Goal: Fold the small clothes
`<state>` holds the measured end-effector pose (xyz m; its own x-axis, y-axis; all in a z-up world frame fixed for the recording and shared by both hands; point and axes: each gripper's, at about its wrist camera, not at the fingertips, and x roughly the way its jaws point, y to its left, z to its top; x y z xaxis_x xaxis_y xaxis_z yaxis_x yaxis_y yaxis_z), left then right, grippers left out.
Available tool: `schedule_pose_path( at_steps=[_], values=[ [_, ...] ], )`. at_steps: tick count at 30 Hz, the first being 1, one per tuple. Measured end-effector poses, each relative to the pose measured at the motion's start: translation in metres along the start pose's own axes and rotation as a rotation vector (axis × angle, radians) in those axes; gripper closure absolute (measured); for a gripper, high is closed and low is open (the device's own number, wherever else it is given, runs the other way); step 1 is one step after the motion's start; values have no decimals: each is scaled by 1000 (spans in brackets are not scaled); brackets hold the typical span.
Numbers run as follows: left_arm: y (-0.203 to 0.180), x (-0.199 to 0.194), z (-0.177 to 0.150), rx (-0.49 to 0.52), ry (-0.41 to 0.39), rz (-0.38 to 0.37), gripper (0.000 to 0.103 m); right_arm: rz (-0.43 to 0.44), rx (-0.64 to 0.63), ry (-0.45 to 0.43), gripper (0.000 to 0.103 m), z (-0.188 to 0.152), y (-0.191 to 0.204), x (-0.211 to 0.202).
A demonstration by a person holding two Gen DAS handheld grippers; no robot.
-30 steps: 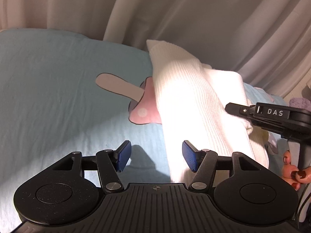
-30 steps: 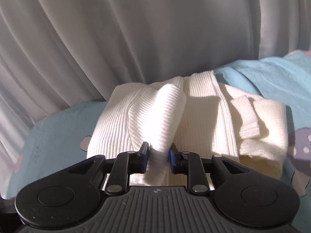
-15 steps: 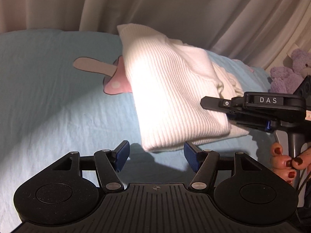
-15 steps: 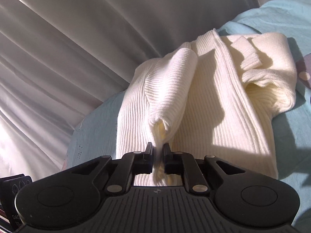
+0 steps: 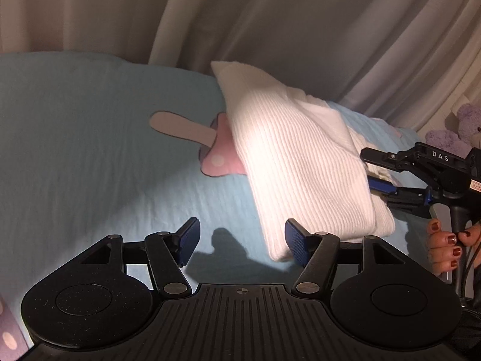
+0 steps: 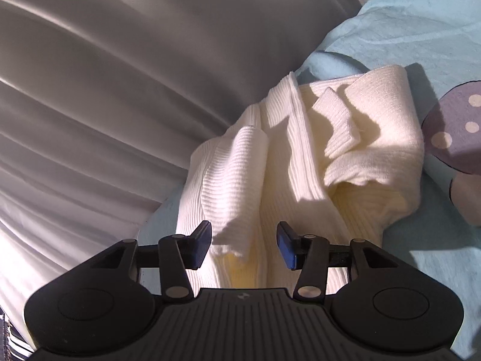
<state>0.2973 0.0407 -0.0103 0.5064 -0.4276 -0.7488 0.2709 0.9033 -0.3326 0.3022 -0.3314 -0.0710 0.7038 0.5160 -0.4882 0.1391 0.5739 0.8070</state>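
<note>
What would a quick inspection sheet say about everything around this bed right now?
Surface: light blue bedsheet with mushroom prints.
Job's things: white ribbed sweater, folded over, lying on the sheet.
Clutter: purple teddy bear at the bed's far edge.
Grippers: left gripper with jaws open, empty; right gripper with jaws open, one sweater fold lying loose between them.
Cables: dark cable by the person's hand.
Surroundings: pale curtains behind the bed.

Bedroom: bedsheet, curtains, plush bear
</note>
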Motion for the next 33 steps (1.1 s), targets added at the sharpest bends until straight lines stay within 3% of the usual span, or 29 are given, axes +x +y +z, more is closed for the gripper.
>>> schedule_pose_path(
  at_steps=[3,9,12,17,18,19,20,23,28,30,33],
  values=[
    [0,11,9,-29,-16,20,35,46,25,24,56,11,3,16],
    [-12,44,19,-23,-10,21,36,52,-33,57,56,20,21,29],
    [-15,47,21,-16,-29,9,36,38,-20,89,56,23,19,42],
    [-14,51,22,-44,-18,-16,36,103,-8,135,56,22,23,61],
    [-14,51,22,-44,-22,-25,36,100,-17,136,57,21,24,65],
    [-15,51,22,-43,-25,-36,36,86,-38,133,67,19,27,67],
    [-15,50,23,-43,-28,-53,36,57,-69,128,77,17,31,68],
    [-22,48,23,-33,-40,-155,36,-58,-250,65,84,9,56,59],
    [-44,40,17,83,-40,-124,35,-278,-561,-77,85,-8,95,23],
    [-51,34,11,118,-37,-124,34,-378,-606,-116,85,-8,88,11],
    [-61,31,-2,158,-12,-151,34,-463,-524,-94,84,3,63,8]
  ],
)
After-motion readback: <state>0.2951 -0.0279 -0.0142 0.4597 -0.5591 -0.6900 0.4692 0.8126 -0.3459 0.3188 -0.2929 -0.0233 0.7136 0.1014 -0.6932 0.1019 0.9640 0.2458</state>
